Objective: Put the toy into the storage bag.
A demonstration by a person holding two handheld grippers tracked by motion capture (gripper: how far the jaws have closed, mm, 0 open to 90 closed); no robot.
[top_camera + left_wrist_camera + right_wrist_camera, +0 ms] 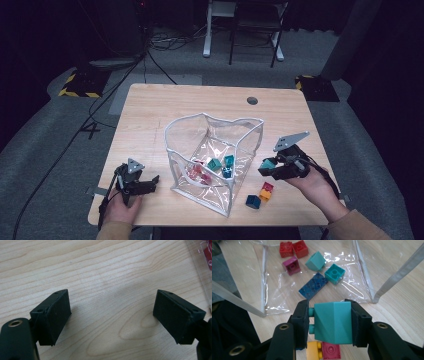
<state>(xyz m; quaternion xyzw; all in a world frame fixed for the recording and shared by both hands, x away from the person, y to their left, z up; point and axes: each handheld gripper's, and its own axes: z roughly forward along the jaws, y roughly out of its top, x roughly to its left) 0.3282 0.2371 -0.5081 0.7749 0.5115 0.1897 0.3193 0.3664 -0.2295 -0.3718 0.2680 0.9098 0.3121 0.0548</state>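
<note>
Presently itemised: one teal sloped brick [333, 322], clamped between the fingers [302, 315] of the right gripper [272, 167], studs turned toward one pad, flat side against the other. It hangs above the table [150, 115], just beside the near right wall of the clear plastic bag [250, 132], apparently on its way over the rim.

Inside the bag, lying on its floor: two red bricks [293, 248], one magenta brick [291, 265], one more teal sloped piece [315, 261], one teal square brick [334, 273], one long dark blue plate [313, 285]. The bag stands open, its white-edged rim held wide so pieces can drop in from above.

Left on the table, below the held brick: a yellow brick [314, 351] touching a pink one [331, 351]; a dark blue brick [253, 201] near them, likely next in turn.

The left gripper [142, 186] rests at the bag's left, fingers [52, 317] spread wide, nothing between them, probably on standby to steady the bag.
</note>
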